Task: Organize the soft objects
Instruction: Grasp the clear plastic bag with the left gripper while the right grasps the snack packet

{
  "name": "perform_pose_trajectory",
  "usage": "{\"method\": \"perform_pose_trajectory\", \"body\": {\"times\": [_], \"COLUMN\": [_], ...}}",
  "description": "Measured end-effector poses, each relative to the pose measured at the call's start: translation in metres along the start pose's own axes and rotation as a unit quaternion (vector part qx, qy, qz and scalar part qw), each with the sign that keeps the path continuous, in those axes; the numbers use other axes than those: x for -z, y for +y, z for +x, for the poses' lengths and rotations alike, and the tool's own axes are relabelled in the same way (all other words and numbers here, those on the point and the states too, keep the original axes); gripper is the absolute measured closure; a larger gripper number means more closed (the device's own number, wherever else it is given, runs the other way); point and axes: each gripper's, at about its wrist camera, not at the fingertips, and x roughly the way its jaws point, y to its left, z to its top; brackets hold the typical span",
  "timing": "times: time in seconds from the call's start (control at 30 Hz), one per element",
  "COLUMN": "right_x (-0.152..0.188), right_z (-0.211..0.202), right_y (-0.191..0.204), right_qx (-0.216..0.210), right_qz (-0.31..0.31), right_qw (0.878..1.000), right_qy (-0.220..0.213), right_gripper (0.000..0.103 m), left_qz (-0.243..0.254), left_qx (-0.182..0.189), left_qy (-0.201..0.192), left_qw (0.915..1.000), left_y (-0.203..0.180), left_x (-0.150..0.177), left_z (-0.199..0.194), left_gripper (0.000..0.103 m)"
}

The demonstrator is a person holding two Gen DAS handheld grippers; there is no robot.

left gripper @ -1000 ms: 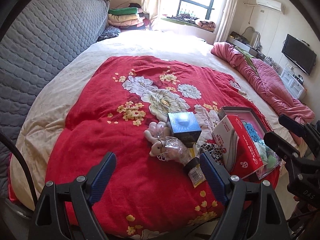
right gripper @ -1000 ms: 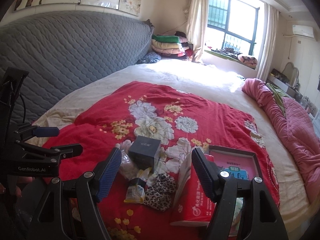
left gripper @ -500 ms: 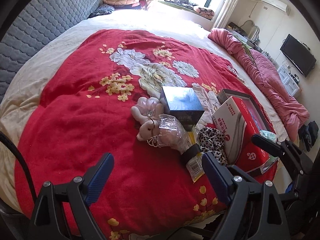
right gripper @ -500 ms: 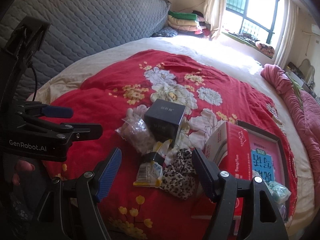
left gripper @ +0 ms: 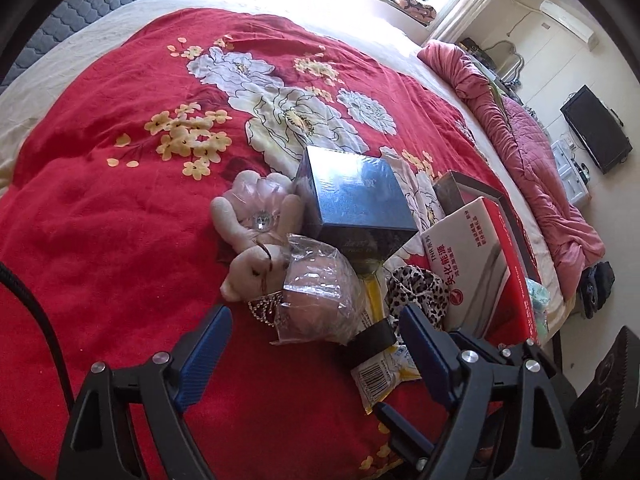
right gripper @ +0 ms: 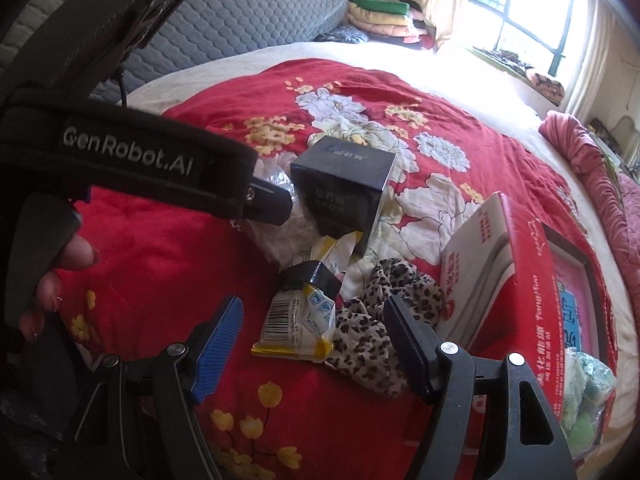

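A pink plush bear (left gripper: 256, 236) lies on the red floral blanket (left gripper: 120, 208), its lower half in a clear plastic bag (left gripper: 320, 292). A leopard-print cloth (left gripper: 420, 292) (right gripper: 376, 332) lies beside a yellow snack packet (left gripper: 380, 368) (right gripper: 300, 320). My left gripper (left gripper: 316, 344) is open, just in front of the bagged bear. My right gripper (right gripper: 316, 340) is open, low over the packet and the leopard cloth. The left gripper's body (right gripper: 132, 160) crosses the right wrist view.
A dark blue box (left gripper: 356, 200) (right gripper: 344, 192) stands behind the bear. A red and white carton (left gripper: 476, 268) (right gripper: 512, 280) stands at the right, next to a framed tray (right gripper: 576, 292) with a green packet (right gripper: 580, 392). A pink quilt (left gripper: 532, 152) lies at the bed's right edge.
Both grippers have moved forward and down toward the pile of objects; both stayed open. The objects have not moved.
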Motion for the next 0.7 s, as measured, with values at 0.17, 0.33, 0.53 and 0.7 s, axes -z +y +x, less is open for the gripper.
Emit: {"method": "perform_pose_trajectory", "body": {"times": [0.17,0.33,0.53,0.7], "right_x": [-0.003,-0.005,-0.003,-0.003], "right_z": [0.016,0.034,0.054,0.061], "right_y": [0.007,0.012,0.012,0.008], "right_qx": [0.01,0.028,0.013,0.004], "right_qz": [-0.028,-0.063,-0.072,-0.063], "right_qw": [1.0,0.998,0.997,0.998], "right_qy": [-0.005,-0.008,0.01,0.016], "right_gripper": [0.029,0.029,0.049,0.052], "left_qz": [-0.006,-0.023,-0.033,-0.037], "left_qx": [0.008,0.026,0.043,0.053], "left_qy": [0.003,0.015,0.019,0.021], "left_qw": [0.9999,0.9993,0.9984,0.9977], "left_y": [0.002,0.012,0.018,0.019], "left_x": [-0.006,-0.009,-0.009,-0.007], "left_z": [0.009,0.018,0.022,0.025], "left_gripper": [0.037,0.048,0.048,0.051]}}
